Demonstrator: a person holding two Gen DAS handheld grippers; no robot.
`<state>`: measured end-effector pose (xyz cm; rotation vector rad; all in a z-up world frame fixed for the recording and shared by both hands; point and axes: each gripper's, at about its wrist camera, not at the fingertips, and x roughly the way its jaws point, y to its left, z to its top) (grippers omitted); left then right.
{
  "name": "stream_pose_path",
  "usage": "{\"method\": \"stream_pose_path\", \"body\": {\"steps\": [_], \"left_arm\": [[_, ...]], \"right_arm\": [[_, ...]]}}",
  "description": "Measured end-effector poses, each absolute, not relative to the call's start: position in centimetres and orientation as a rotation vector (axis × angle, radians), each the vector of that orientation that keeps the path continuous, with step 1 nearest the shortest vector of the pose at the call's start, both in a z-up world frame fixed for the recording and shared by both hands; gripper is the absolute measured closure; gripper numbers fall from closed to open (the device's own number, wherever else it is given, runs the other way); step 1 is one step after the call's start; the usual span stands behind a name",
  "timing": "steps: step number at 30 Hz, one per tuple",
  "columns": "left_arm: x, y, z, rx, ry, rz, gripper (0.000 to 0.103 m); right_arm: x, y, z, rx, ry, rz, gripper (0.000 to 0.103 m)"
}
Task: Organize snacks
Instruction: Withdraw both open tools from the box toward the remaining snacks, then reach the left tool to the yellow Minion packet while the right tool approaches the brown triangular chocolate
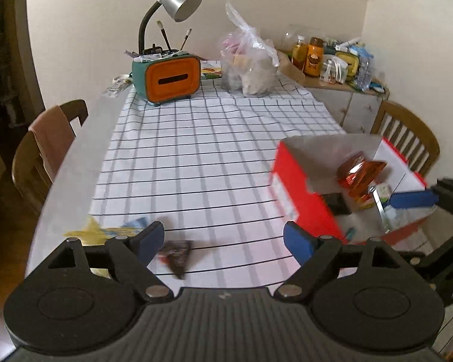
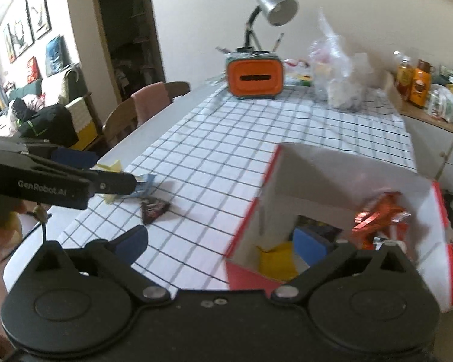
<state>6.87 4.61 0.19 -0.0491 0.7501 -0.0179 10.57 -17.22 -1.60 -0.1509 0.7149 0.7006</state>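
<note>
Checked tablecloth [image 1: 196,157] lies under both angled-down, wide-open tongs [image 1: 223,241], nothing gripped.

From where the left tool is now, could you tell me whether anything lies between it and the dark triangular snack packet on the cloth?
Nothing visible does: the dark triangular packet lies alone on the checked cloth just ahead of the open left tool.

We see a cloth [image 1: 196,157] spread over the worktop [image 1: 75,163]. At its far end, against the wall, stands a desk organiser [image 1: 167,80] with a lamp [image 1: 178,0] rising behind it, and a plastic bag [image 1: 247,66] sits to its right. On the near right of the cloth stands an open box [image 2: 317,181] with snack packets [image 2: 377,220] inside. On the near left lie a triangular packet [image 2: 154,209] and, left of it, flat wrappers [image 1: 105,230]. Chairs [image 1: 45,150] stand at both sides.
</note>
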Motion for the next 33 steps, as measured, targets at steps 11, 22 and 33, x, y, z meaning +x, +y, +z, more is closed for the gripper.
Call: {"method": "stream_pose_path", "body": {"steps": [11, 22, 33], "left_arm": [[8.0, 12.6, -1.1, 0.134, 0.790, -0.165, 0.017], [13.0, 15.8, -3.6, 0.274, 0.930, -0.394, 0.017], [21.6, 19.2, -6.9, 0.045, 1.204, -0.465, 0.017]], "right_arm": [[10.9, -8.4, -4.5, -0.237, 0.764, 0.744, 0.001], [12.9, -2.8, -7.7, -0.280, 0.823, 0.771, 0.004], [15.2, 0.5, -10.7, -0.311, 0.870, 0.760, 0.012]]}}
